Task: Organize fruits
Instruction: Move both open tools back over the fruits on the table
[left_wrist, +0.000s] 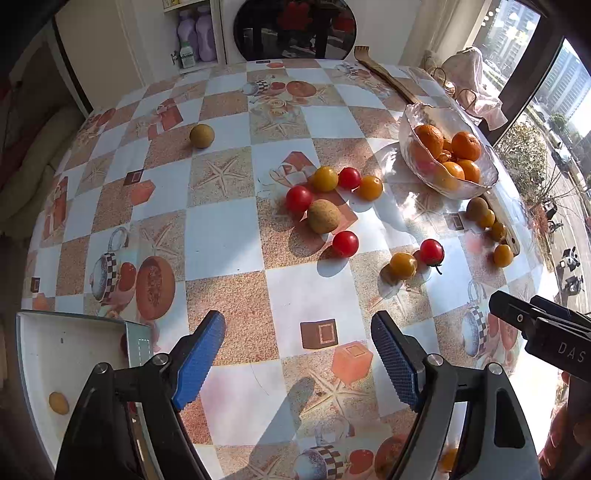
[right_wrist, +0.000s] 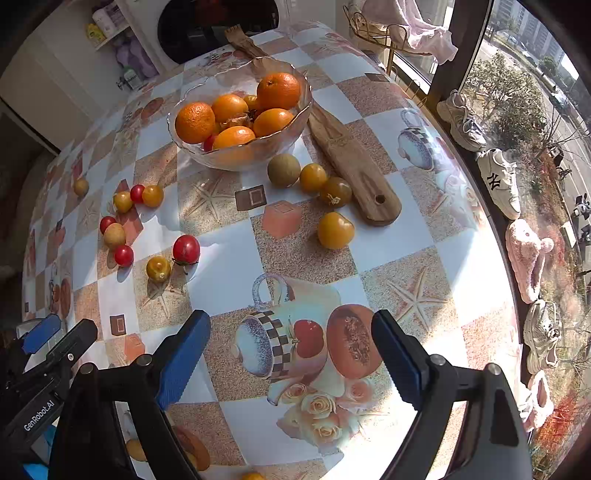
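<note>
Loose red and yellow cherry tomatoes (left_wrist: 345, 243) and brown round fruits (left_wrist: 323, 216) lie scattered mid-table. A glass bowl (left_wrist: 413, 155) holds oranges (left_wrist: 466, 146); in the right wrist view the bowl (right_wrist: 295, 140) stands at the far centre with oranges (right_wrist: 195, 122). A white square tray (left_wrist: 40, 354) at the near left holds one small yellow fruit (left_wrist: 58, 403). My left gripper (left_wrist: 297, 356) is open and empty above the tablecloth. My right gripper (right_wrist: 290, 356) is open and empty; a yellow tomato (right_wrist: 335, 230) lies ahead of it.
A wooden board (right_wrist: 351, 155) lies right of the bowl. A lone brown fruit (left_wrist: 201, 136) sits far left. The table edge (right_wrist: 495, 229) runs along the window on the right, with shoes (right_wrist: 500, 181) on the sill. Shelves with bottles (left_wrist: 195, 37) stand behind.
</note>
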